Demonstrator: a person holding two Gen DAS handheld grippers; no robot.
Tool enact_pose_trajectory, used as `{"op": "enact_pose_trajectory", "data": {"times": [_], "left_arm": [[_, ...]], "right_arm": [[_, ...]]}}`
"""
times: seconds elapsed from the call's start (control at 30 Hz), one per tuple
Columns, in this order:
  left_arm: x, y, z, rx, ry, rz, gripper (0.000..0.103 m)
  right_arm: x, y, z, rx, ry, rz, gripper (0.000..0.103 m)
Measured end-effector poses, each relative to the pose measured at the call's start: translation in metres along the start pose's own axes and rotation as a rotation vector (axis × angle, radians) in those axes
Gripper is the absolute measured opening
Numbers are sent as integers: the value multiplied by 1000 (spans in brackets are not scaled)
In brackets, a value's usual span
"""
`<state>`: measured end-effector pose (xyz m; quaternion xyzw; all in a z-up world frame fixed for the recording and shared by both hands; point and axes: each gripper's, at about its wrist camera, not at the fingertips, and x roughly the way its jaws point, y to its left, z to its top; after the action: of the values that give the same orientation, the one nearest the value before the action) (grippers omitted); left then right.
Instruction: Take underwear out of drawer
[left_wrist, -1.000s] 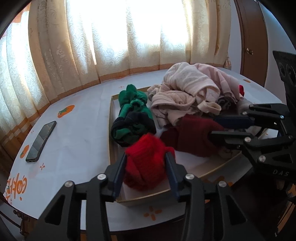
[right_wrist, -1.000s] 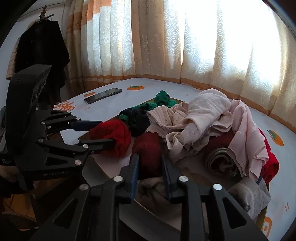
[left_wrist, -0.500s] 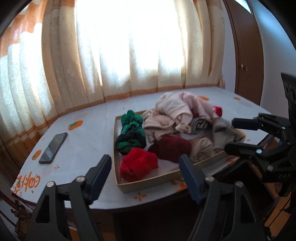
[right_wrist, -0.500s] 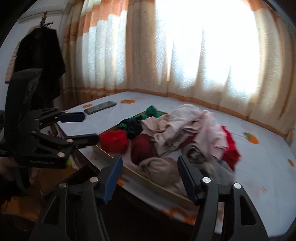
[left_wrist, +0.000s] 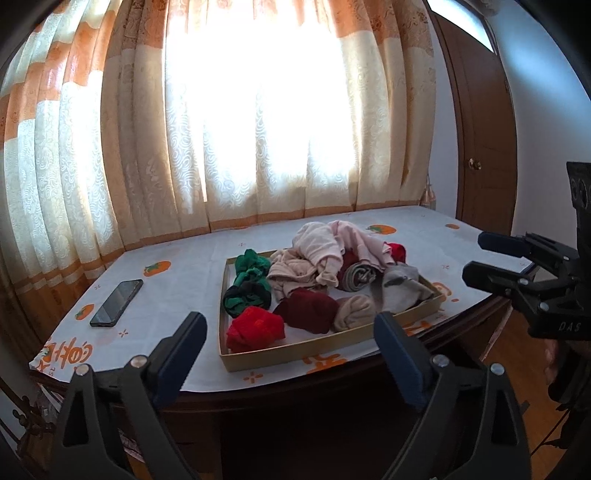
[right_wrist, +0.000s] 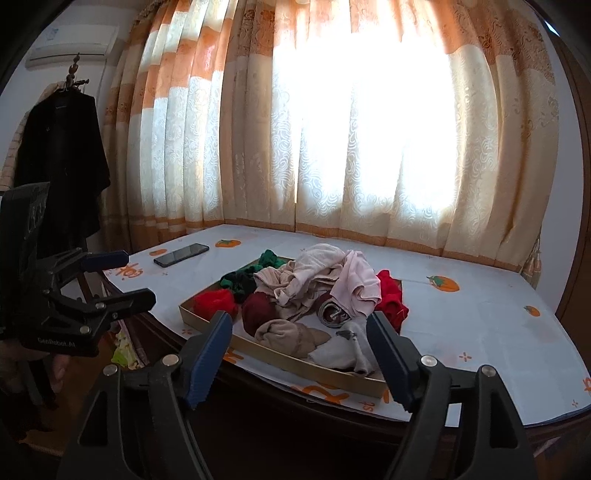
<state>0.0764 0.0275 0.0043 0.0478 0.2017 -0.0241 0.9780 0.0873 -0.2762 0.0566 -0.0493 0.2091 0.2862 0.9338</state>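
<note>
A shallow tan drawer tray (left_wrist: 295, 350) (right_wrist: 295, 363) sits on the table, full of rolled and loose underwear: a bright red roll (left_wrist: 255, 328) (right_wrist: 214, 301), a dark red roll (left_wrist: 312, 309) (right_wrist: 256, 309), a beige roll (left_wrist: 354, 310) (right_wrist: 284, 332), green and black pieces (left_wrist: 248, 284) and a pink pile (left_wrist: 325, 251) (right_wrist: 332, 273). My left gripper (left_wrist: 290, 345) is open and empty, held back from the table's front edge. My right gripper (right_wrist: 299, 349) is open and empty, also back from the table. Each gripper shows in the other's view, the right one (left_wrist: 491, 258) and the left one (right_wrist: 122, 277).
A black phone (left_wrist: 116, 302) (right_wrist: 181, 254) lies on the white tablecloth left of the tray. Curtains hang behind the table. A wooden door (left_wrist: 480, 147) stands at the right. A dark coat (right_wrist: 59, 166) hangs at the left wall.
Both grippers let go of the bright red and dark red rolls, opened wide and drew back and up from the tray. The rolls lie in the tray.
</note>
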Motion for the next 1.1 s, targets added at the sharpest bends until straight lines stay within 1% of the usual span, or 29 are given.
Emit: {"op": "enact_pose_trajectory", "data": {"times": [0.07,0.17,0.43,1.1], "left_arm": [[-3,-2,0,2,-2,2,94],[-5,-3,-1,1,-6,9,98],[-7,-6,-2,-9,9,7,101],[-12,-11,0,-24,33,7,101]], "right_arm": [[-2,1,0,-1,-7,1,78],[-4,5,0,-6,-11,0,78],[-9,9,-2,-4,-22,7,79],[-16,16,-1,-13,-37,11,79]]}}
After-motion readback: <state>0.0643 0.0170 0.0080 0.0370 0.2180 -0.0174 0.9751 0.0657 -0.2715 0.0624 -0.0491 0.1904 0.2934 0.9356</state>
